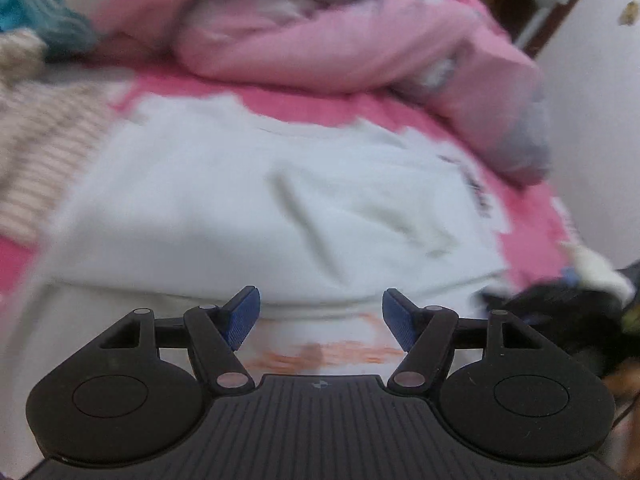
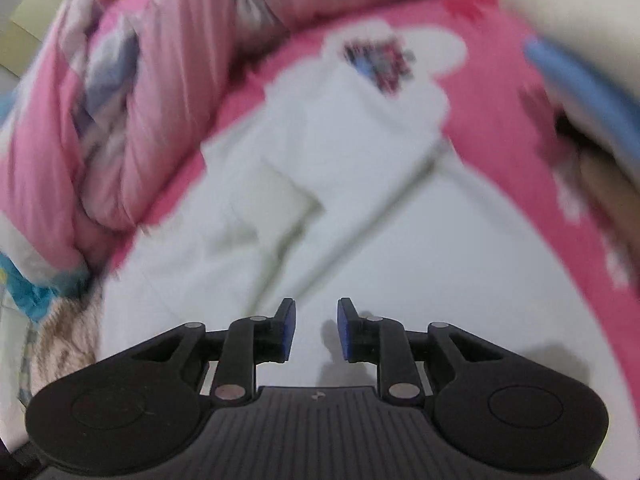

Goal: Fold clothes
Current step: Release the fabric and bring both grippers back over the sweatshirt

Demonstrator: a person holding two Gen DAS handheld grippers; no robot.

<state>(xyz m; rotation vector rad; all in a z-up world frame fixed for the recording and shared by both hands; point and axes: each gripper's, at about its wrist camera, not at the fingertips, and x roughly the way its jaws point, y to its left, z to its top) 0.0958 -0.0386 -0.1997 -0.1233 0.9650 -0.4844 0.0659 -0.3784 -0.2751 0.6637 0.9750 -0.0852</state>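
Roughly, left wrist view: the white garment (image 1: pixel 256 200) lies spread on the pink sheet (image 1: pixel 304 104), straight ahead of and under the left gripper (image 1: pixel 321 318). Its long axis runs approx left-right across the view, w/ a fold ridge just past the fingertips. Jaws are spread wide, nothing between them, hovering low over an orange print (image 1: pixel 328 354). A pink quilt (image 1: pixel 360 52) is bunched behind.

Right wrist view: the white garment (image 2: pixel 360 220) stretches away ahead, creases running diagonally up-right. The right gripper (image 2: pixel 316 330) sits low over the cloth, jaws part-way apart, pinching nothing. Too blurred to say which gripper is nearer an edge.
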